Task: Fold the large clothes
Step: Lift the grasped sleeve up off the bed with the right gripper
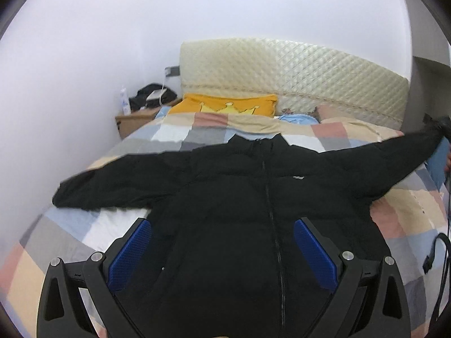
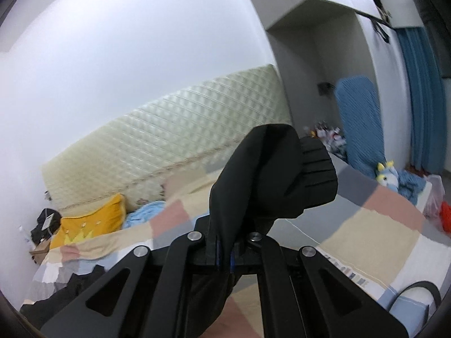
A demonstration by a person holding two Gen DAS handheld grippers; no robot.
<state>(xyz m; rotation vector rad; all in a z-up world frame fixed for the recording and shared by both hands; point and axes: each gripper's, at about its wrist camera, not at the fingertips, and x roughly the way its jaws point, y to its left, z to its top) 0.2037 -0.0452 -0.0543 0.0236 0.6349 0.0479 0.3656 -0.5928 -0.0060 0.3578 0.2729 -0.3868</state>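
Note:
A black puffer jacket (image 1: 239, 197) lies front up on the checked bedspread (image 1: 84, 225), zip closed, both sleeves spread out. My left gripper (image 1: 222, 253) is open above the jacket's lower body, its blue pads (image 1: 131, 253) apart and holding nothing. My right gripper (image 2: 225, 253) is shut on the jacket's right sleeve near the ribbed cuff (image 2: 315, 174) and holds it lifted above the bed. In the left wrist view that sleeve (image 1: 408, 152) stretches to the far right edge.
A yellow crown pillow (image 1: 225, 104) and a blue cloth lie by the quilted headboard (image 1: 282, 70). A nightstand (image 1: 135, 118) with a bottle stands at the far left. A blue board (image 2: 360, 118), a plush toy (image 2: 389, 174) and bags stand right of the bed.

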